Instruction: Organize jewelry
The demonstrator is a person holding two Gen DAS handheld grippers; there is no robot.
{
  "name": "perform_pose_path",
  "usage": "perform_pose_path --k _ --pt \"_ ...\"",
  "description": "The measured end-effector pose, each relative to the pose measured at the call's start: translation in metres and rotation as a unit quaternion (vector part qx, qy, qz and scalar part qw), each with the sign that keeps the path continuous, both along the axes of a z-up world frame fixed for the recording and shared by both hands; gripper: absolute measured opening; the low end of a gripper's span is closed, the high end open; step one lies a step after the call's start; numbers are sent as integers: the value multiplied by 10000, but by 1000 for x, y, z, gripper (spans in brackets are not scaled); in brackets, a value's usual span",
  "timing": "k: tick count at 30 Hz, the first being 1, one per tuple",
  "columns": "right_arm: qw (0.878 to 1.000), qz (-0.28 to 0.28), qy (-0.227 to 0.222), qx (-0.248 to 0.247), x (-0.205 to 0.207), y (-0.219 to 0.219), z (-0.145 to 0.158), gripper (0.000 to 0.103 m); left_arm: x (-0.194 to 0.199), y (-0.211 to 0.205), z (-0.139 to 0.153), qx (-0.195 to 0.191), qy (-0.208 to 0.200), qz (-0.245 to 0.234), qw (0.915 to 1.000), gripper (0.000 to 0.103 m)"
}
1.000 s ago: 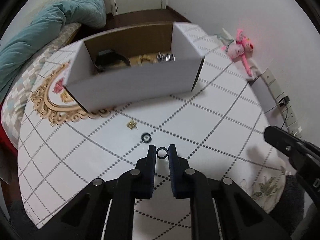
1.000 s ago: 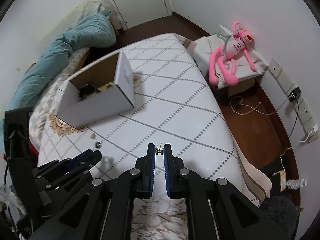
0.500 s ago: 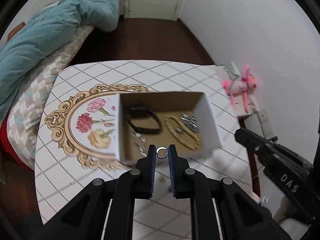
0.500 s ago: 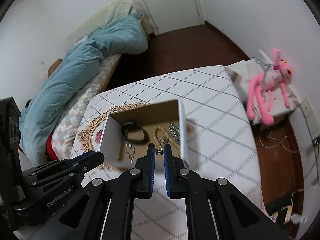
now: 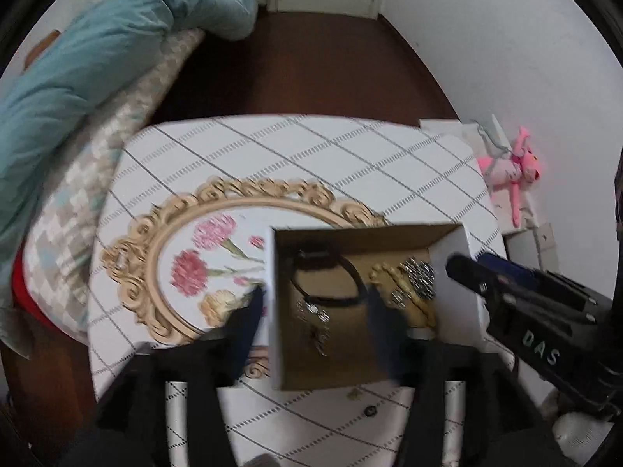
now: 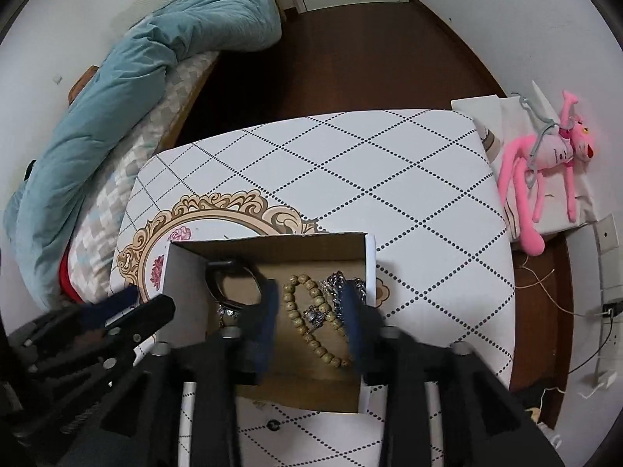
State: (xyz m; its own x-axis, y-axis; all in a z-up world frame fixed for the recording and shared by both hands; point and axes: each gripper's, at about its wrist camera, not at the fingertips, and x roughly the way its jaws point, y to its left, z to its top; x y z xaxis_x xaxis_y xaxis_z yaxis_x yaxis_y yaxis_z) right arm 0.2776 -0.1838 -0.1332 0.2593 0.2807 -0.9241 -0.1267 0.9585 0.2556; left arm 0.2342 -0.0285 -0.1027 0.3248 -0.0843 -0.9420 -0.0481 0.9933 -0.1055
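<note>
I am looking down into the cardboard box [image 6: 372,257] from both cameras. It sits on the white table [image 6: 409,179] with the dotted diamond lines, partly on top of the gold frame picture with flowers [image 5: 187,268].

My left gripper [image 5: 313,307] hangs over the box with its fingers spread wide apart and nothing between them. One finger is over the left wall of the box and the other is over the middle. It looks blurry.

My right gripper [image 6: 309,303] is also over the box, fingers spread wide, holding nothing. In the left camera I see it coming in from the right side of the box.

Inside the box, a black band [image 6: 233,284] lies on the left. A string of tan wooden beads [image 6: 307,311] lies in the middle. A shiny silver chain [image 6: 338,286] lies on the right, close to the right wall. A small silver piece [image 6: 315,315] sits among the beads. More small silver bits [image 5: 313,311] lie near the black band.

On the table just near the box, a little dark ring [image 5: 369,411] lies alone. A tiny gold bit [image 5: 354,394] lies close beside it.

A pink plush toy [image 6: 545,167] lies off to the right. A blue blanket [image 6: 136,78] is on the far left.
</note>
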Motion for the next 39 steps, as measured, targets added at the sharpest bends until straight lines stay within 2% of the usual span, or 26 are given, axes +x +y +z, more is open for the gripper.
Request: perform_pose_path --k 1,5,6,8,10,12,15,18,25,33,39 --pt "10000 -7 -8 -25 -1 -1 0 41 -1 2 2 44 -70 32 10000 68" --pt "9995 -26 -176 -265 -12 -3 5 42 -5 9 3 240 -167 87 9995 73" --pt "9992 -24 -220 -333 -14 -3 6 45 -8 10 3 312 -209 89 9993 80" --pt "9977 -9 -325 -590 -22 -3 8 64 -10 10 1 396 -242 89 9989 88" --pt "9955 -24 -410 -851 -29 -3 9 89 -13 11 -3 475 -222 100 9986 101" --pt "9921 -35 -457 -1170 -35 -2 7 95 -18 12 -7 526 -201 109 9984 103" --pt "9907 -44 -418 -1291 -41 -4 3 96 -22 12 -12 575 -171 121 9981 103" --pt "9903 -12 -346 -1343 -46 -6 -2 101 -27 12 -16 566 -108 137 9982 103" --pt "9898 -20 -368 -1375 -51 -7 0 103 -32 11 -14 616 -136 161 9979 103" --pt "9882 -170 -699 -1350 -67 -11 26 103 -48 21 13 642 -387 218 9969 103" --pt "9896 -144 -817 -1173 -96 -9 39 103 -77 30 29 871 -593 260 9941 103"
